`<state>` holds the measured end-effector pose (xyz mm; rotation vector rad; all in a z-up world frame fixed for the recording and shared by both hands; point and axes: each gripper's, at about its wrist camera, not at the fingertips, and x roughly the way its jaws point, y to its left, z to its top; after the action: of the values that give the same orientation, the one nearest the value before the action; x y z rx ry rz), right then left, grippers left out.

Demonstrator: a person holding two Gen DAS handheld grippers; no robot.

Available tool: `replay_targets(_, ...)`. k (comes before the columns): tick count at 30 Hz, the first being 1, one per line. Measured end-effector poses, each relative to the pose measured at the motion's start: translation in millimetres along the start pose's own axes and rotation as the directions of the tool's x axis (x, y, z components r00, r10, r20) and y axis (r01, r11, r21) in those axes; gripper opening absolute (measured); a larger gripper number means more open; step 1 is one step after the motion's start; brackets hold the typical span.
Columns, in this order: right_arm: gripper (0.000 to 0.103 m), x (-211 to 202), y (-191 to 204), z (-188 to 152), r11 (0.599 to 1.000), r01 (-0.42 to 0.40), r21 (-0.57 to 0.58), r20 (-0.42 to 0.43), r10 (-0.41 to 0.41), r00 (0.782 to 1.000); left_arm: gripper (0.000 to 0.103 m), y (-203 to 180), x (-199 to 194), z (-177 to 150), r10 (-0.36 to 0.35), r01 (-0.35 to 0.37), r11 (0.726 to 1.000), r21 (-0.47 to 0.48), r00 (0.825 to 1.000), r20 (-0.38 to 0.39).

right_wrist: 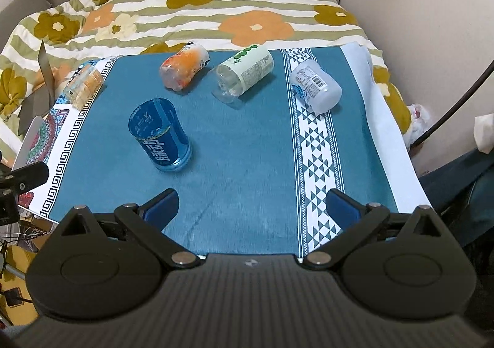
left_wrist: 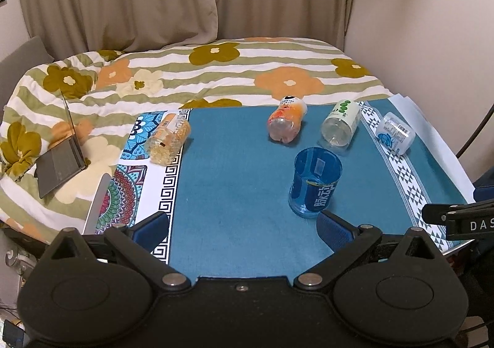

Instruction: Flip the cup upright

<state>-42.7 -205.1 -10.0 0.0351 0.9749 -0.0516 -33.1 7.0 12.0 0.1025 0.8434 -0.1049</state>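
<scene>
A blue cup (left_wrist: 314, 182) cut from a bottle stands upright on the teal tablecloth (left_wrist: 234, 181), mouth up; it also shows in the right wrist view (right_wrist: 160, 135). Several other cut-bottle cups lie on their sides: an orange one (left_wrist: 285, 124) (right_wrist: 183, 68), a green-labelled one (left_wrist: 339, 125) (right_wrist: 245, 71), a white one (left_wrist: 395, 132) (right_wrist: 316, 85) and a yellow one (left_wrist: 168, 138) (right_wrist: 83, 87). My left gripper (left_wrist: 244, 229) is open and empty, just in front of the blue cup. My right gripper (right_wrist: 251, 207) is open and empty above the cloth's near edge.
A flowered quilt (left_wrist: 216, 70) covers the bed behind the table. An open laptop (left_wrist: 61, 159) lies on the quilt at left. A wall (left_wrist: 432, 23) rises at right. A white-patterned band (right_wrist: 318, 144) runs down the cloth.
</scene>
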Motion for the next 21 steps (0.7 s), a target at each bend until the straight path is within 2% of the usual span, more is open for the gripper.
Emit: replay_targets(21,0.103,3.7,-1.4,6.5,1.000,-0.004,0.003,-0.005,0.004,1.000,0.103,-2.1,4.7,5.3,-0.003,0.003,1.000,0.021,1.000,0.003)
